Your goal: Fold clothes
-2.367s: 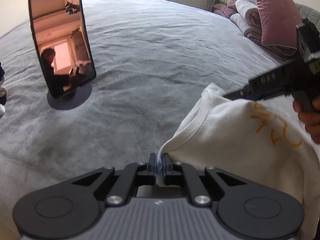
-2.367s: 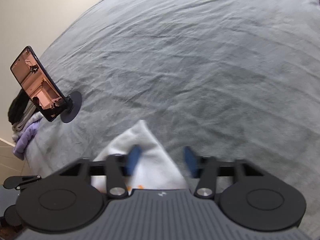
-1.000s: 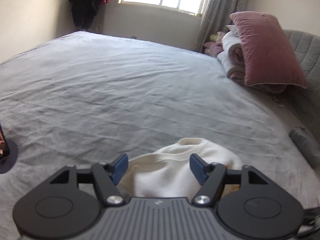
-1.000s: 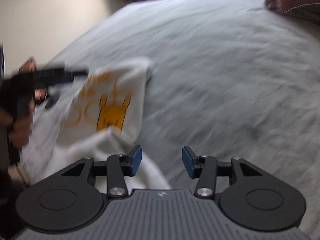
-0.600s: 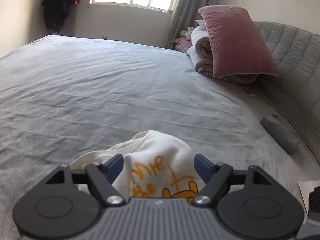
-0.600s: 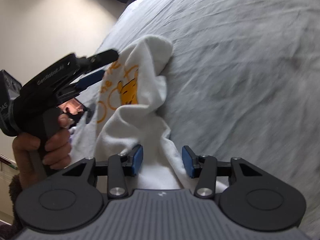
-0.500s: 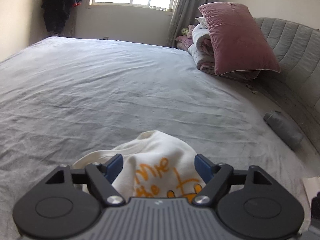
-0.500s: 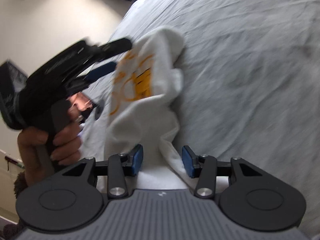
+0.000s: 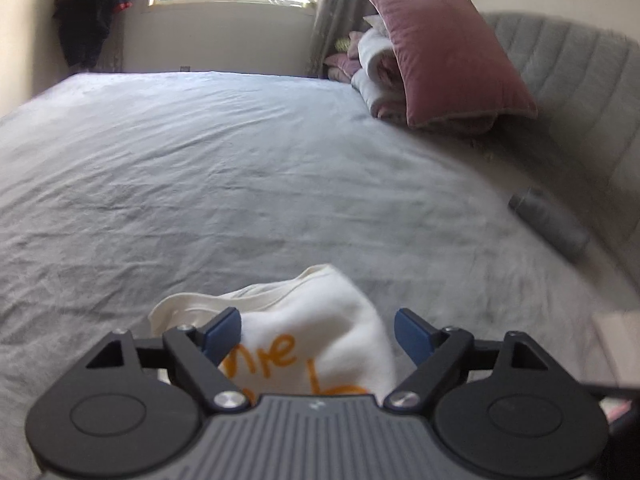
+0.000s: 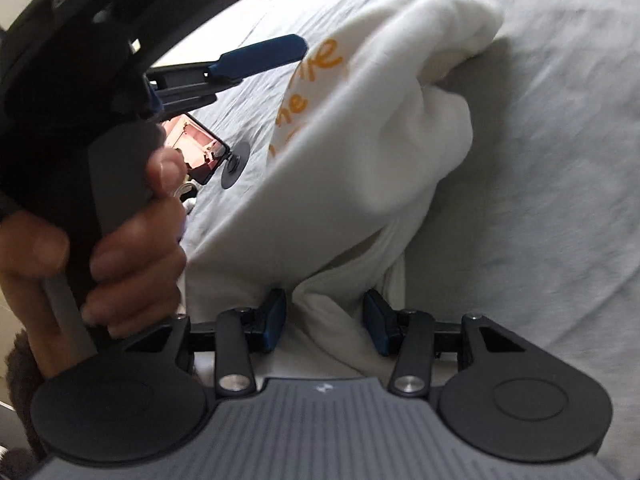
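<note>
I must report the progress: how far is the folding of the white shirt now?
Done: nothing clearly; the white shirt lies bunched on the grey bed. In hand: the left gripper is opening, with cloth between its fingers; the right gripper straddles a fold. Left: spreading and all folds.

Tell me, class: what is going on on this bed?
A person holding a gripper in each hand is working on a white shirt with orange print, bunched on the grey bed. The left gripper is opening, with the shirt between its fingers. The right gripper straddles a fold without pinching it. No fold is finished.
</note>
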`<control>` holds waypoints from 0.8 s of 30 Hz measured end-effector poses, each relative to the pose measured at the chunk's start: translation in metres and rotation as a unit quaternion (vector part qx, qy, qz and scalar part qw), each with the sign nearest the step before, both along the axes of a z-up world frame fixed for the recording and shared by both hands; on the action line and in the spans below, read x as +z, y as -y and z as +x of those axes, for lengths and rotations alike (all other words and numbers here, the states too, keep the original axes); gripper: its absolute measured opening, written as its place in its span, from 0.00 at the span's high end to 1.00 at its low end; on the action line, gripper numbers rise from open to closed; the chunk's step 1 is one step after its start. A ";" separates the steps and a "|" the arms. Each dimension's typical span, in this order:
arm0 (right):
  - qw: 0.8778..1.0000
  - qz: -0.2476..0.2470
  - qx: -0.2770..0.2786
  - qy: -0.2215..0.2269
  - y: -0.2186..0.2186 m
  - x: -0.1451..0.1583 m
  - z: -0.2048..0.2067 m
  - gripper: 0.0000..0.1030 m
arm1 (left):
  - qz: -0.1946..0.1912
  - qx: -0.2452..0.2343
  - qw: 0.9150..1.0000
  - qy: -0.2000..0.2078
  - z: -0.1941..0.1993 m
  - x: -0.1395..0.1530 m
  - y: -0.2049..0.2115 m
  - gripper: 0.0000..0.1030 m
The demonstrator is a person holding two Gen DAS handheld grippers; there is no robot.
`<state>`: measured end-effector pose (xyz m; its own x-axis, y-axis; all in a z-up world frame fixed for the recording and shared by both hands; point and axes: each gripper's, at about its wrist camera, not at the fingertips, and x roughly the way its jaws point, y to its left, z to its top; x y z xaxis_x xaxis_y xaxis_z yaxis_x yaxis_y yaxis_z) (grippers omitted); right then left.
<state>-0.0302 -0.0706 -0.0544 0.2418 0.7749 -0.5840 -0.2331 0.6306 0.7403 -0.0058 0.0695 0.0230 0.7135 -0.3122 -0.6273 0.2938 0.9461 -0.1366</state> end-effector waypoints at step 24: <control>0.995 -0.035 -0.060 0.065 0.021 0.002 0.039 0.33 | -0.061 0.184 0.977 -0.084 -0.013 -0.044 -0.146 0.65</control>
<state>0.0093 -0.0917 -0.0524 0.4074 0.6945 -0.5931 -0.2444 0.7086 0.6619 -0.0187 0.2156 -0.0211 0.6813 -0.1337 -0.7197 -0.1004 0.9568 -0.2727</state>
